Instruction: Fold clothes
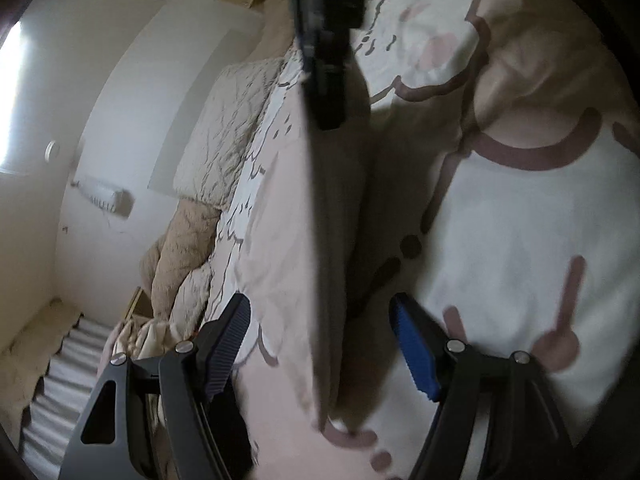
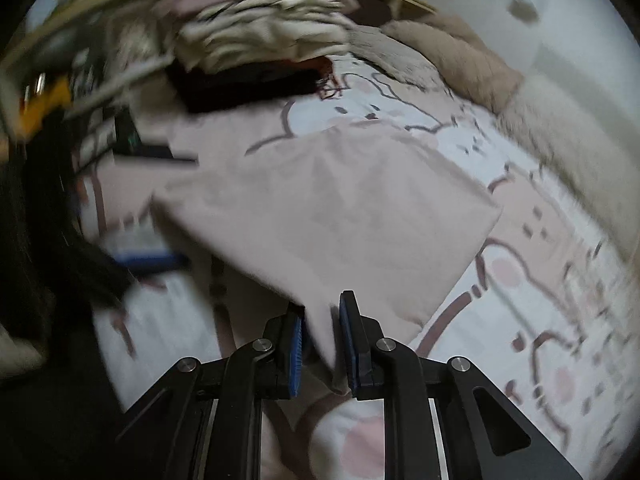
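A pale pink garment (image 2: 332, 216) lies spread over a patterned bedsheet (image 2: 540, 280). My right gripper (image 2: 320, 340) has a corner of the garment between its blue pads (image 2: 295, 354), jaws nearly closed on the cloth. In the left wrist view the same garment (image 1: 292, 240) hangs as a lifted fold, edge-on, between my wide-open left gripper (image 1: 320, 344) fingers. The right gripper's dark body (image 1: 328, 40) shows at the top, holding the garment's far end. The left pads (image 1: 416, 356) do not touch the cloth.
The bed carries a crumpled cream quilt (image 1: 224, 132) and a beige plush blanket (image 1: 180, 256) along the wall side. A dark folded item (image 2: 248, 84) and piled clothes (image 2: 264, 36) lie at the bed's far end. A white wall (image 1: 100, 120) stands left.
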A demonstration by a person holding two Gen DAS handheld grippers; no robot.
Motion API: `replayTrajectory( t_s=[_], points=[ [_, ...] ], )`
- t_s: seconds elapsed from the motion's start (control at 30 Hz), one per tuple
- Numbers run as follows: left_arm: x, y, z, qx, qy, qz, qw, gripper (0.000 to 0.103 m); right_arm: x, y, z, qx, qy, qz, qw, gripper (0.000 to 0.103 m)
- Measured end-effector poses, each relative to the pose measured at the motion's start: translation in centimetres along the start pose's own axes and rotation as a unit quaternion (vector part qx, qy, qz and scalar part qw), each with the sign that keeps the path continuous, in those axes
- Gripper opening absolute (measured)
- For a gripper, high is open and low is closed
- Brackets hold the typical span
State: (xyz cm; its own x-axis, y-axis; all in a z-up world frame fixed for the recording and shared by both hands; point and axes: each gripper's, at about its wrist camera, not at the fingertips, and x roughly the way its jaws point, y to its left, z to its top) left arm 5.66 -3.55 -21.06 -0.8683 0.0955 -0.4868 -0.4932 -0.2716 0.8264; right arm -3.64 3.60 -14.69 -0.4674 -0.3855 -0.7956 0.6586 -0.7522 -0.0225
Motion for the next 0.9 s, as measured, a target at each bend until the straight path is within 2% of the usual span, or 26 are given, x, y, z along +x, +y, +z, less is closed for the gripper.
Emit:
replayTrajectory(
  t_s=[0.1, 0.13, 0.23, 0.33, 0.43, 0.5, 0.57, 0.63, 0.7, 0.73, 0.77, 0.8, 0.83, 0.9],
  points=[
    [0.4, 0.8, -0.1, -0.005, 0.006, -0.006, 1.0, 0.07, 0.0, -1.5, 1.3, 0.044, 0.003, 0.028, 0.999, 0.018],
    [0.6, 1.0, -0.3, -0.003, 0.011, -0.004, 0.9999, 0.06, -0.1, -1.8, 1.5, 0.054, 0.002, 0.034, 0.998, 0.018],
    [1.1, 1.2, -1.0, 0.005, 0.025, 0.0, 0.9997, 0.039, -0.2, -1.8, 1.4, 0.062, 0.001, 0.037, 0.997, 0.018],
    [1.7, 1.1, -1.6, 0.013, 0.034, 0.0, 0.9993, 0.031, -0.2, -0.8, 0.7, 0.033, 0.002, 0.023, 0.999, 0.018],
    [1.9, 1.2, -1.7, 0.018, 0.03, -0.003, 0.9994, 0.009, -0.1, 0.9, -0.6, -0.011, 0.002, -0.012, 1.0, 0.018],
    [2.0, 1.4, -1.9, 0.015, 0.03, -0.009, 0.9994, 0.007, -0.2, 2.5, -1.9, -0.056, -0.006, -0.052, 0.997, 0.018],
    [2.1, 1.6, -2.0, 0.008, 0.029, -0.014, 0.9995, 0.006, 0.0, 4.4, -3.5, -0.111, -0.01, -0.106, 0.988, 0.018],
    [1.9, 1.9, -2.1, -0.001, 0.028, -0.018, 0.9995, 0.006, 0.7, 6.4, -5.3, -0.176, -0.003, -0.15, 0.973, 0.018],
    [1.8, 2.0, -2.1, -0.007, 0.025, -0.019, 0.9995, 0.006, 1.5, 7.8, -6.9, -0.221, 0.005, -0.178, 0.959, 0.019],
    [1.8, 2.0, -2.1, -0.009, 0.025, -0.019, 0.9995, 0.006, 1.9, 8.5, -7.6, -0.241, 0.009, -0.191, 0.951, 0.022],
    [1.8, 2.2, -2.1, -0.013, 0.024, -0.019, 0.9994, 0.005, 2.3, 8.9, -8.1, -0.255, 0.012, -0.2, 0.946, 0.04],
    [1.7, 2.3, -2.1, -0.017, 0.023, -0.019, 0.9994, 0.005, 2.5, 9.3, -8.5, -0.27, 0.007, -0.217, 0.938, 0.051],
    [1.7, 2.5, -2.1, -0.022, 0.021, -0.019, 0.9994, 0.005, 2.8, 9.8, -9.0, -0.287, -0.001, -0.236, 0.928, 0.056],
    [1.7, 2.6, -2.2, -0.027, 0.017, -0.019, 0.9993, 0.005, 3.1, 10.1, -9.2, -0.307, -0.009, -0.247, 0.919, 0.056]
  ],
)
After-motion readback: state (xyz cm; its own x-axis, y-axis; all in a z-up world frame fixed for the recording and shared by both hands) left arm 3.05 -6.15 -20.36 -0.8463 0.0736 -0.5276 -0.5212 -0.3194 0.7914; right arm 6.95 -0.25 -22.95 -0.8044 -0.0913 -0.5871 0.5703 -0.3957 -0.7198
